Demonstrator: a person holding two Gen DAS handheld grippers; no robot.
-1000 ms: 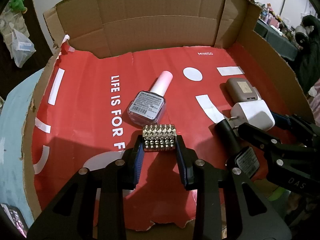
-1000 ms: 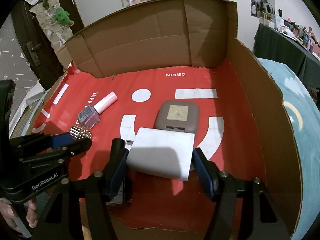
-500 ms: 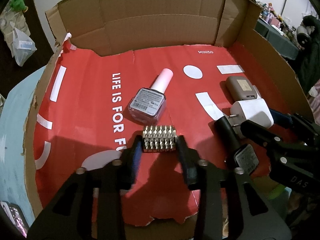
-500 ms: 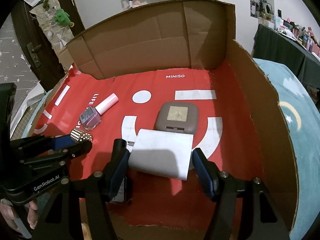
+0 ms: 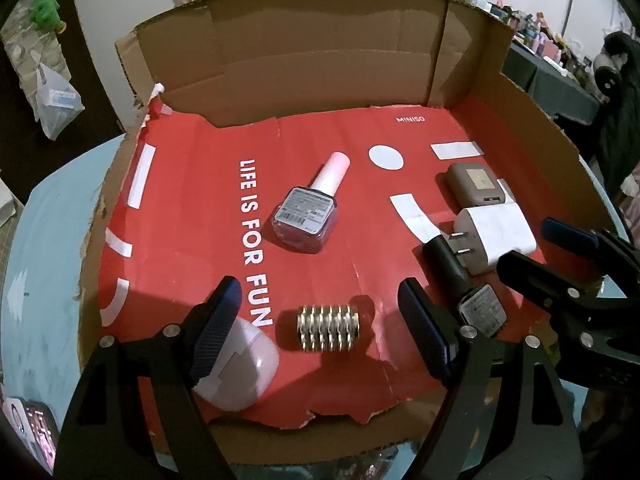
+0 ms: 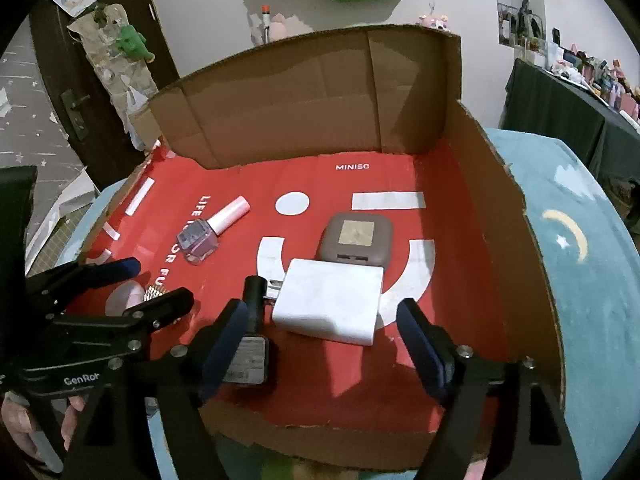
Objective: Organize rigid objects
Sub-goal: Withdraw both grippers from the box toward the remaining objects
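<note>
Left hand-held gripper (image 5: 320, 320) spread wide, the studded metal roller (image 5: 328, 328) lying free on the red liner (image 5: 192, 240) between its fingers. Right hand-held gripper (image 6: 324, 340) also apart, straddling the white charger (image 6: 330, 306), apparently not touching. Nail polish bottle (image 5: 308, 208) lies mid-liner, inside the cardboard box (image 5: 320, 64).

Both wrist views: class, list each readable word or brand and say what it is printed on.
"LIFE IS FOR FUN": red liner.
"MINISO": the liner's far edge.
"GenRot", cut off: left gripper, seen from the right wrist.
Nail polish bottle label, black bottle label: too small to read.
</note>
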